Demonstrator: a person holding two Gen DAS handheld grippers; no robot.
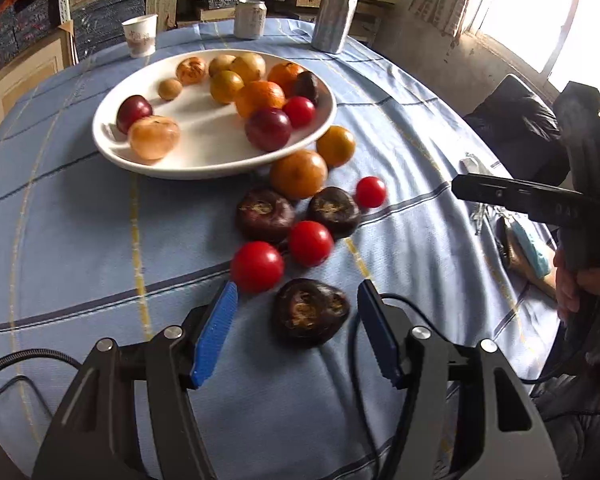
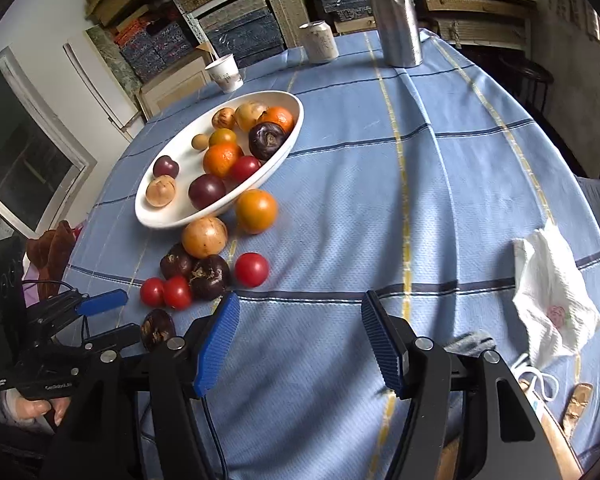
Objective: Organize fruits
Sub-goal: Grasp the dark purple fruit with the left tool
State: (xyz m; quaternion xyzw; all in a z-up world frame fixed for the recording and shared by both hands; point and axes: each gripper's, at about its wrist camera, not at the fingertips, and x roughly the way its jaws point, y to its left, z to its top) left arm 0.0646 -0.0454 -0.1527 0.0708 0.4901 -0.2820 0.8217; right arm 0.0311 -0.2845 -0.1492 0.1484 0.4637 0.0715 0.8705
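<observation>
Blue tablecloth (image 1: 80, 208): three dark fruits (loose), three tomatoes, two oranges.

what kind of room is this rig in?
Likely a storeroom or workshop used as a dining spot: shelves of stacked boxes behind a table with a blue checked cloth, holding a white fruit plate.

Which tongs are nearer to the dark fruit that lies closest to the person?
Left. The left tongs stand open around the dark fruit; the right tongs hang open over bare cloth beside it.

Bright window (image 1: 540, 12) at right; stacked boxes (image 2: 236, 36) on shelving; blue checked tablecloth (image 2: 380, 184).
</observation>
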